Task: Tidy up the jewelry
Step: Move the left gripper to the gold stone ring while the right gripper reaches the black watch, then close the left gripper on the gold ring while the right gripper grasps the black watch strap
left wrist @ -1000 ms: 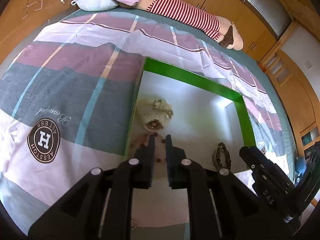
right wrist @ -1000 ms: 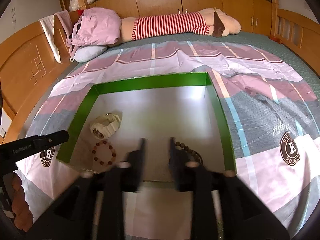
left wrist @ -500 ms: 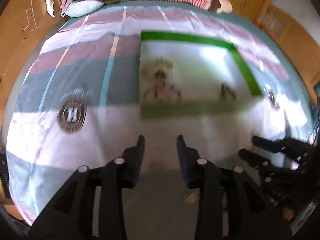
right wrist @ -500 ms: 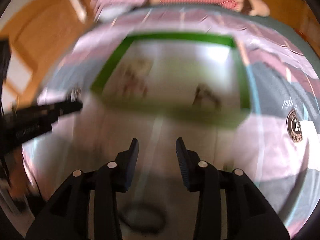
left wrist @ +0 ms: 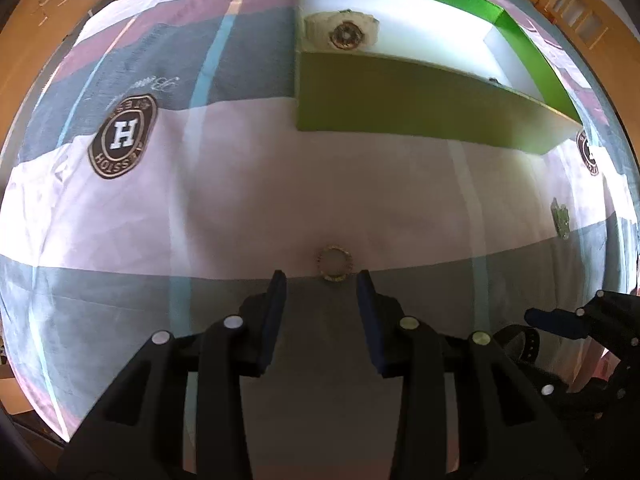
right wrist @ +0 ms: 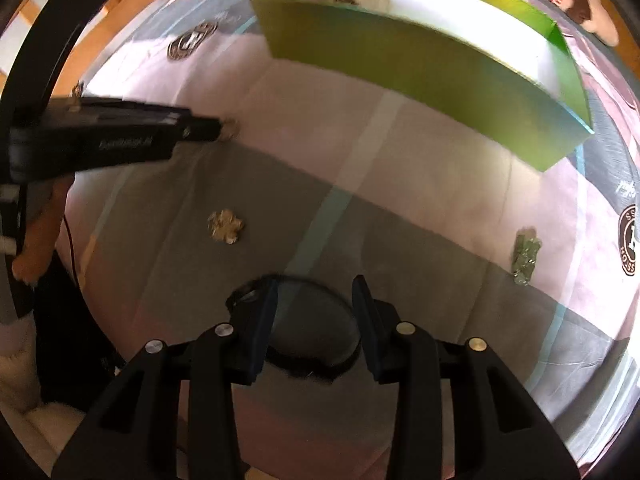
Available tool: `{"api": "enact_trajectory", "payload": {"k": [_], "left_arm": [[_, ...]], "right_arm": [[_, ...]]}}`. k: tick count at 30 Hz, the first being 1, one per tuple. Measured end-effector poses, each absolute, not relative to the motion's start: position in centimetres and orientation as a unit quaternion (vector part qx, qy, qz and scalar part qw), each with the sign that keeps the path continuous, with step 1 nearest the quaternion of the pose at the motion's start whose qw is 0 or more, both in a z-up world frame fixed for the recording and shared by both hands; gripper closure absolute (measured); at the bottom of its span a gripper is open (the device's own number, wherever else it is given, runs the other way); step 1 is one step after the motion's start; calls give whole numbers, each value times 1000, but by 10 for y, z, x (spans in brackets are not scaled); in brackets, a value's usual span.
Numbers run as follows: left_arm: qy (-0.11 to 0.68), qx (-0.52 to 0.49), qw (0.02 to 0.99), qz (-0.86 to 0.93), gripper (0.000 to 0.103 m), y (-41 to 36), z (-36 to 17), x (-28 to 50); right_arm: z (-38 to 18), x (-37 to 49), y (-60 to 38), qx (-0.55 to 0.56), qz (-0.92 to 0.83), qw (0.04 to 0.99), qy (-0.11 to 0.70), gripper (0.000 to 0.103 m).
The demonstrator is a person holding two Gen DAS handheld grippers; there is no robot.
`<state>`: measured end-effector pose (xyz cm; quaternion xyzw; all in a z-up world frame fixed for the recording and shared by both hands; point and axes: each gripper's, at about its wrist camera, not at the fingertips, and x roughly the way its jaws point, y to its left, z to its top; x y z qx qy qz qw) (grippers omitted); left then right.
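**Both grippers low over the bed, short of the box**

Left gripper [left wrist: 321,276] spread wide and empty, hovering over the bed [left wrist: 224,184] on the near side of the box [left wrist: 404,100]. Gold ring [left wrist: 334,263] flat on the sheet just past the fingertips, slightly toward the right finger, not touching either. White watch [left wrist: 340,32] inside the box, at its left end. Green bracelet [left wrist: 562,218] on the sheet, off the box's right near corner.

Right gripper [right wrist: 314,284] likewise open, gripping nothing. Black band [right wrist: 312,320] on the bed between and beneath its fingers; contact unclear. Gold cluster [right wrist: 226,226] on the grey stripe, well short of the box and left of the fingers. Green bracelet [right wrist: 525,254] to the right, below the box's right corner. Left gripper [right wrist: 218,128] in from the left of this view, its tip right at the gold ring [right wrist: 231,128].
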<state>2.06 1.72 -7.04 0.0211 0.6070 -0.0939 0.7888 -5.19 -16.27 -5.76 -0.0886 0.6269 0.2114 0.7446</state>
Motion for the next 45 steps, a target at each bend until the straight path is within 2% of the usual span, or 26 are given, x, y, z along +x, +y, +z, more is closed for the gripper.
{"api": "enact_trajectory", "payload": {"k": [10,11,12,13,16,19,22,27,29,30,31,39,44,45], "left_arm": [[609,36,787,-91,61,4,-77,15],[608,35,788,-91,59,4,-78,15],[607,34,789,-90,57,4,-78,15],[606,34,790,-89,56,4,-77,15],[603,36,792,-87,55,2,-78,14],[601,35,794,-88,54,1,-77,13],[597,33,797,-87,52,0,-73,18],[582,32,809,-78,41,0,-66,18],[577,31,813,-76,39,0,-64,19],[576,30,813,-75,37,0,-63,19],[576,28,814,-74,36,-1,-63,18],[573,18,818,-58,25,4,-65,25],[583,9,811,-46,25,6,-76,31],[586,9,809,-46,32,6,-79,32]], "right_arm": [[-65,-44,-172,-97,173,744,638,64],[-66,-44,-172,-99,171,744,639,66],[-67,-44,-171,-100,171,745,637,79],[-67,-44,-168,-97,173,745,636,87],[-65,-41,-166,-94,161,757,626,94],[-56,-34,-176,-77,127,783,604,95],[-48,-27,-195,-52,77,808,582,95],[-61,-23,-196,-34,61,792,606,95],[-63,-22,-192,-34,66,790,609,90],[-62,-23,-190,-36,68,790,608,80],[-61,-24,-189,-38,68,792,605,74],[-59,-25,-188,-45,67,795,601,74],[-66,-20,-187,-47,69,792,605,74],[-68,-19,-183,-49,70,792,605,74]]}}
